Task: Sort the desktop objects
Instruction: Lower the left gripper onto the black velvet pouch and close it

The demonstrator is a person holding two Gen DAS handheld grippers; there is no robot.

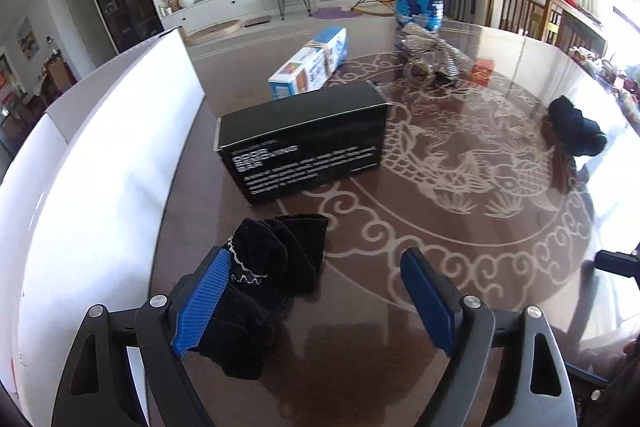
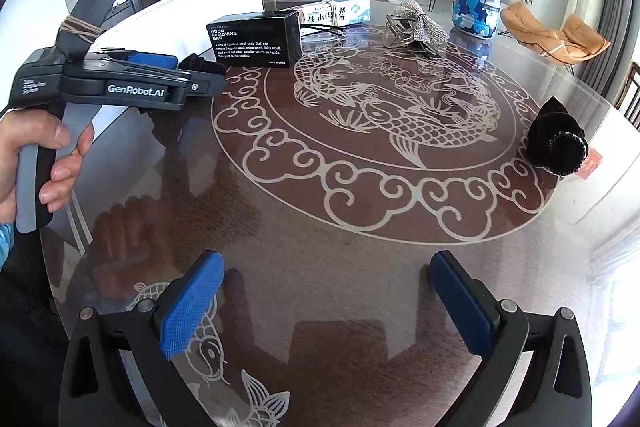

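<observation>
We logged the left claw [image 1: 316,299]: black linkage arms with silver round pivot screws and ribbed blue pads [image 1: 202,301] on its fingers. The right claw [image 2: 326,301] matched, with black arms, silver screws and textured blue pads [image 2: 190,305]. From the right wrist view we saw the left unit's side: a black body with white "GenRobot.AI" lettering, a small white label at the rear, a grey handle with a black grip, and a grey slanted piece bound on with tan twine. The hand [image 2: 34,163] showed a patterned light blue sleeve [image 2: 5,243] at the wrist.
</observation>
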